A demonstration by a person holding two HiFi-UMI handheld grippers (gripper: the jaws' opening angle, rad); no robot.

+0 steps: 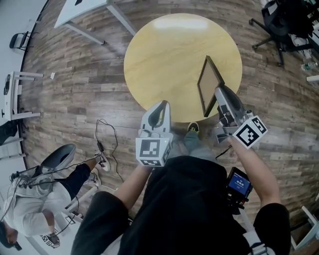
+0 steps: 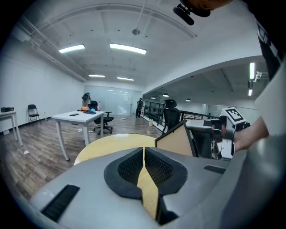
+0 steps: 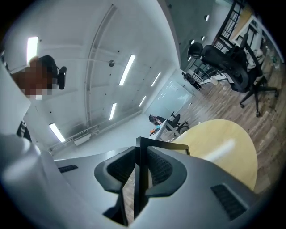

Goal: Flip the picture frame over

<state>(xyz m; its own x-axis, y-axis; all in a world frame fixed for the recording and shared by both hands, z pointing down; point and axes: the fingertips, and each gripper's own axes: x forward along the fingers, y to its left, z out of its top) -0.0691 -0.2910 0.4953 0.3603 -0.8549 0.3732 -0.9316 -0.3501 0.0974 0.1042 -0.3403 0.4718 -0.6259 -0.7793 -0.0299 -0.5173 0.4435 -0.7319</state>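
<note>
Frame position: dark-rimmed rectangular picture frame [image 1: 209, 85] with tan board face, up on edge over right part of round pale-yellow wooden tabletop [image 1: 164, 55], tan face turned toward left side. Contact of lower edge with tabletop: cannot tell.

Grip: right tongs [image 1: 220, 92] clamped on near rim of picture frame. In right gripper view, thin black rim pinched between both ribbed pads, one corner standing up just past the tips.

Other hand: left tongs [image 1: 162, 105] at near edge of tabletop, apart from picture frame, pads pressed together at the tips, nothing held. Seen from left gripper view, frame tilted and just right of centre.

Surroundings: grey wood-plank floor [image 1: 75, 84], black office chair [image 1: 279, 25] upper right, white table [image 1: 84, 10] upper left, seated person in white [image 1: 35, 209] lower left, black cables [image 1: 107, 144] nearby.
</note>
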